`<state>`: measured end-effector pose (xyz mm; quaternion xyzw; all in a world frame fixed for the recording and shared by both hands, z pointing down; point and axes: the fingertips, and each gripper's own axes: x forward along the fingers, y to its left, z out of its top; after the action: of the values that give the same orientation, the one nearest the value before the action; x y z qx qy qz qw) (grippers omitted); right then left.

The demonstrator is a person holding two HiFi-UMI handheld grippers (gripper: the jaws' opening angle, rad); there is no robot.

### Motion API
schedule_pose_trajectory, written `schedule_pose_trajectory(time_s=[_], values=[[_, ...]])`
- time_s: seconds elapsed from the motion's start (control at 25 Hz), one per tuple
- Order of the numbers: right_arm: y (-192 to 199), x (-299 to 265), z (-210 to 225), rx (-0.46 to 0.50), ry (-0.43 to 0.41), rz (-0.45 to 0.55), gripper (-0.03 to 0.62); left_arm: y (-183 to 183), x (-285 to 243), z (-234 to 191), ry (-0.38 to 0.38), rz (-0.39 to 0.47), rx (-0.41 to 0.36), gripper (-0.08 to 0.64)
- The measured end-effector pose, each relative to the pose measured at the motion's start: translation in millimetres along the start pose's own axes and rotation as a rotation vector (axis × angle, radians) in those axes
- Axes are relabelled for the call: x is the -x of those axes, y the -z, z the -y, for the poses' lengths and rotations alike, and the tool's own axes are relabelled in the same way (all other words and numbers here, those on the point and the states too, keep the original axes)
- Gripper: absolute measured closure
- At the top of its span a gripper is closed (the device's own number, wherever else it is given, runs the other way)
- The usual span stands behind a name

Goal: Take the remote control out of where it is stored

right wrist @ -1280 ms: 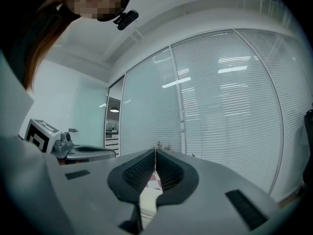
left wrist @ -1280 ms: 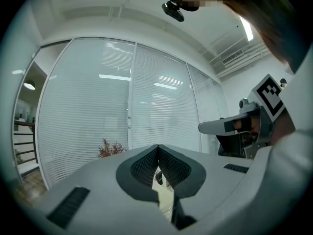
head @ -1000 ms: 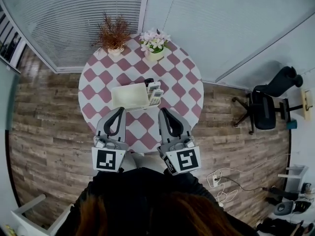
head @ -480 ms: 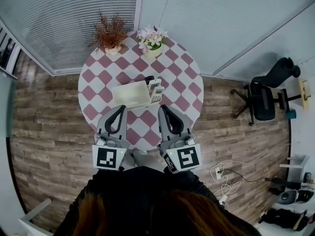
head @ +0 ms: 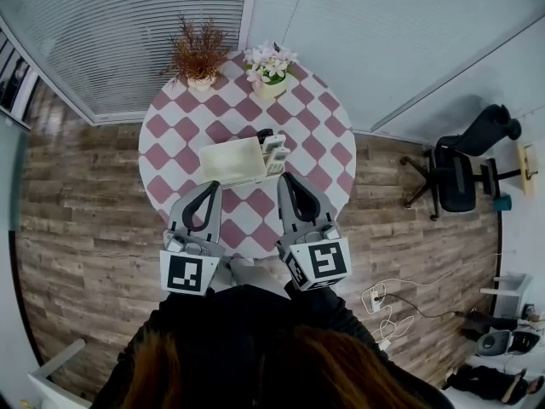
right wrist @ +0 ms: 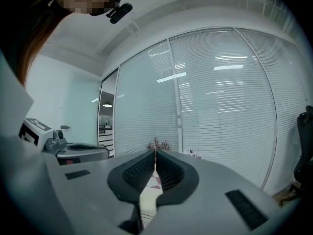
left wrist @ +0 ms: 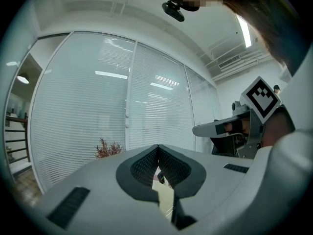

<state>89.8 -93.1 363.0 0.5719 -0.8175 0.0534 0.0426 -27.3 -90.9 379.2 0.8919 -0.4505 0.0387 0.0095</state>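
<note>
On the round pink-and-white checked table (head: 317, 143) stands a white storage box (head: 232, 161). Light-coloured remote controls (head: 273, 150) stand upright in the narrow compartment on its right side, with a dark one behind them. My left gripper (head: 211, 186) (left wrist: 157, 148) hovers just short of the box's near edge, shut and empty. Just near and right of the remotes, my right gripper (head: 286, 177) (right wrist: 155, 152) is also shut on nothing. Both point level across the table toward the box.
A pot of dried brown plants (head: 197, 54) and a pot of white flowers (head: 269, 71) stand at the table's far edge. Glass walls with blinds lie behind. An office chair (head: 460, 177) and floor cables (head: 387, 305) are at the right.
Only the head camera has shifted slightly. Both grippers stay shut and hold about the same places before the box.
</note>
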Motion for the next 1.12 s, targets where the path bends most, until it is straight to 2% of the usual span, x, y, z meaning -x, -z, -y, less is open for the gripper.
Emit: schedule_pose_trajectory(time_s=[0.68, 1.12], values=[[64, -37, 33, -0.041, 0.06, -0.139, 0.577, -2, 8, -2, -0.014, 0.014, -0.012, 0.554], [126, -56, 61, -0.018, 0.113, -0.256, 0.577, -3, 15, -4, -0.033, 0.016, -0.028, 0.554]])
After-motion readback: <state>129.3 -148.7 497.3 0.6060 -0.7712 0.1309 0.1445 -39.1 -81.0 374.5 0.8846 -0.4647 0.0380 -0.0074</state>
